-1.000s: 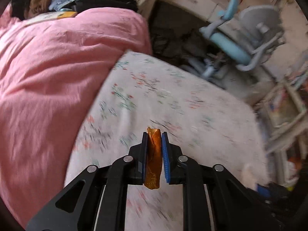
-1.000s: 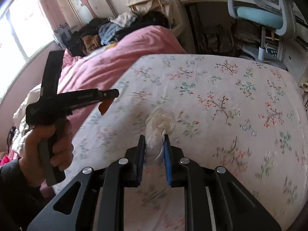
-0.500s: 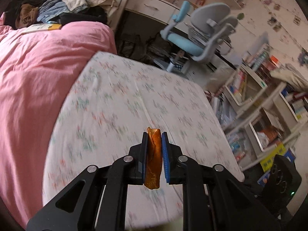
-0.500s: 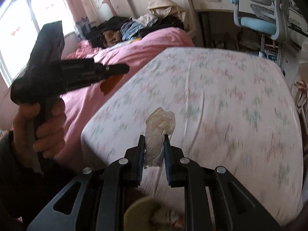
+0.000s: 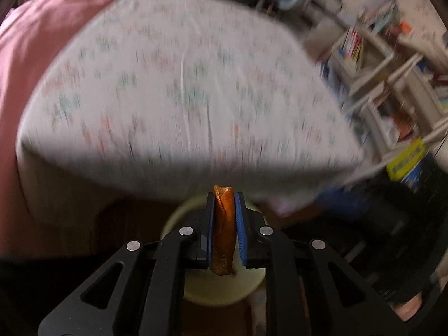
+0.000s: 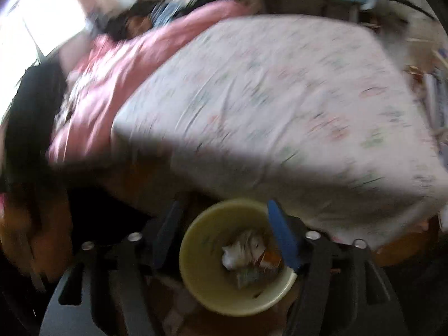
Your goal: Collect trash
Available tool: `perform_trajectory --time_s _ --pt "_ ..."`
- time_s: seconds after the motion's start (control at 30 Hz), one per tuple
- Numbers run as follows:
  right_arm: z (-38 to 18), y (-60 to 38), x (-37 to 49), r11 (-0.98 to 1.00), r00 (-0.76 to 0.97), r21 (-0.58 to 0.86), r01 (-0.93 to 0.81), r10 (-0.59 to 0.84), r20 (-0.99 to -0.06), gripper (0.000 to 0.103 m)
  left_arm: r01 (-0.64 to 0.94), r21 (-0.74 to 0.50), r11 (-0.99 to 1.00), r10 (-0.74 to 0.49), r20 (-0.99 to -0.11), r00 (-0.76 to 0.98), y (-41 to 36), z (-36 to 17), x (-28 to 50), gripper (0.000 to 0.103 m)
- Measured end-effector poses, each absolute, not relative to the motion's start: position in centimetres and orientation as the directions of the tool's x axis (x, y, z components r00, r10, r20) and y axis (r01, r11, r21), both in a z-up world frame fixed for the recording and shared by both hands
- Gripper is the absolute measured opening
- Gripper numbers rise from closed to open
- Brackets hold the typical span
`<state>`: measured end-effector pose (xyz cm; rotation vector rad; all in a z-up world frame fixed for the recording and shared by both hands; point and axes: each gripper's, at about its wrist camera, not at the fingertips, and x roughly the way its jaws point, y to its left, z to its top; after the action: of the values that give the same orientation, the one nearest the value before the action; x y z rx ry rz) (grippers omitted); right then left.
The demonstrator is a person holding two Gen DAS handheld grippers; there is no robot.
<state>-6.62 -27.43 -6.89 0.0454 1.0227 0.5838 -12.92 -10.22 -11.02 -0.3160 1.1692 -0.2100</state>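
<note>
Now, step: both grippers hang over the bin at the near foot of the bed, so this reads as the drop-off.
Handling: the orange wrapper (image 5: pixel 223 229) looks light, thin and crinkly; it likely slips free once the pinch eases. A hold across its middle, as here, seems enough.
Look: an amber, glossy strip, folded lengthwise, standing upright and poking out past the pads at both ends.
Left gripper (image 5: pixel 225 231): jaws narrow, clamped on the wrapper, directly above the bin's rim.
Right gripper (image 6: pixel 221 235): jaws spread wide, holding nothing.
Bin (image 6: pixel 196 274): pale yellow-green and round, on the floor; crumpled white tissue (image 6: pixel 238 252) and coloured scraps lie inside.
Bed (image 5: pixel 179 84): floral sheet, motion-blurred; pink duvet (image 5: pixel 36 42) at far left.
</note>
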Motion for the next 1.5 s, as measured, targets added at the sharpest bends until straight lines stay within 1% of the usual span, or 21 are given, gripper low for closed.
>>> perform_trajectory --time_s 0.07,0.13,0.17,0.2,0.23,0.3,0.33,0.4,0.47,0.53,0.6,0.73,0.8,0.87,0.93,1.0,1.07,1.13,1.2,1.3,1.5 --pt "-6.1 -28.4 -6.4 0.871 0.454 0.29 -0.397 0.461 -0.762 0.074 0.007 -0.333 0.943 -0.318 -0.895 0.313 -10.9 -12.3 -13.4 0.014" --pt "-5.6 -29.0 -6.2 0.891 0.506 0.273 -0.362 0.433 -0.746 0.075 0.009 -0.308 0.951 -0.293 -0.894 0.34 -10.7 -11.9 -13.6 0.015" --pt "-5.3 -29.0 -6.3 0.897 0.524 0.265 -0.354 0.425 -0.738 0.075 0.007 -0.299 0.954 -0.281 -0.888 0.365 -10.5 -11.5 -13.7 0.021" --pt "-4.7 -29.0 -6.6 0.901 0.55 0.249 -0.356 0.417 -0.723 0.076 -0.004 -0.28 0.96 -0.254 -0.877 0.408 -10.1 -10.7 -13.8 0.032" --pt "-4.3 -28.9 -6.8 0.903 0.571 0.235 -0.36 0.413 -0.709 0.079 -0.021 -0.25 0.968 -0.213 -0.864 0.457 -9.6 -9.9 -14.0 0.039" --pt "-2.5 -28.5 -7.1 0.906 0.641 0.195 -0.376 0.406 -0.651 0.083 -0.054 -0.184 0.981 -0.126 -0.829 0.545 -8.9 -8.0 -14.0 0.058" --pt "-2.0 -28.7 -7.2 0.906 0.666 0.182 -0.381 0.406 -0.625 0.087 -0.063 -0.169 0.984 -0.103 -0.812 0.574 -8.6 -7.2 -14.0 0.062" --pt "-0.9 -29.2 -7.6 0.907 0.715 0.153 -0.392 0.405 -0.571 0.09 -0.099 -0.148 0.984 -0.049 -0.759 0.649 -7.6 -5.1 -13.6 0.074" --pt "0.6 -28.7 -7.0 0.909 0.762 0.113 -0.401 0.399 -0.51 0.091 -0.133 -0.142 0.981 -0.009 -0.716 0.698 -6.8 -3.4 -13.0 0.08" --pt "1.3 -28.5 -6.5 0.911 0.787 0.092 -0.402 0.395 -0.474 0.094 -0.155 -0.132 0.979 0.024 -0.681 0.732 -5.9 -1.8 -12.0 0.085" --pt "2.3 -28.2 -5.1 0.915 0.811 0.074 -0.397 0.388 -0.438 0.094 -0.189 -0.111 0.976 0.076 -0.637 0.767 -4.9 -0.1 -10.5 0.089" --pt "4.1 -28.4 -2.7 0.921 0.853 0.024 -0.388 0.369 -0.369 0.095 -0.258 -0.088 0.962 0.166 -0.561 0.811 -3.2 2.5 -7.9 0.094" --pt "4.8 -28.6 -0.7 0.934 0.887 -0.033 -0.357 0.327 -0.327 0.095 -0.278 -0.095 0.956 0.184 -0.546 0.818 -2.8 3.2 -6.4 0.094" --pt "4.8 -28.5 0.1 0.943 0.9 -0.045 -0.33 0.3 -0.317 0.095 -0.286 -0.091 0.954 0.198 -0.528 0.826 -2.3 3.8 -5.3 0.095" --pt "4.3 -29.0 1.6 0.957 0.909 -0.031 -0.29 0.265 -0.32 0.095 -0.291 -0.071 0.954 0.217 -0.507 0.834 -2.0 4.4 -4.1 0.095" --pt "3.5 -29.8 3.3 0.969 0.89 0.032 -0.246 0.239 -0.389 0.095 -0.292 -0.042 0.956 0.238 -0.475 0.847 -1.8 5.0 -3.0 0.096" --pt "3.4 -30.6 3.9 0.971 0.886 0.076 -0.228 0.239 -0.397 0.095 -0.296 -0.011 0.955 0.259 -0.454 0.853 -1.8 5.3 -2.2 0.096" --pt "3.7 -30.9 4.0 0.974 0.903 0.07 -0.214 0.225 -0.366 0.095 -0.306 0.002 0.952 0.274 -0.452 0.849 -1.5 5.2 -1.3 0.096" --pt "3.5 -30.8 4.4 0.979 0.914 0.036 -0.199 0.198 -0.353 0.095 -0.315 -0.019 0.949 0.268 -0.475 0.838 -0.8 5.1 -0.7 0.096" --pt "2.7 -30.8 5.8 0.982 0.903 0.048 -0.18 0.185 -0.389 0.095 -0.314 -0.066 0.947 0.243 -0.49 0.837 -0.1 4.9 -0.8 0.096" --pt "1.7 -29.9 6.2 0.976 0.883 0.016 -0.219 0.205 -0.421 0.095 -0.311 -0.047 0.949 0.247 -0.499 0.831 -0.1 4.3 -1.0 0.096"
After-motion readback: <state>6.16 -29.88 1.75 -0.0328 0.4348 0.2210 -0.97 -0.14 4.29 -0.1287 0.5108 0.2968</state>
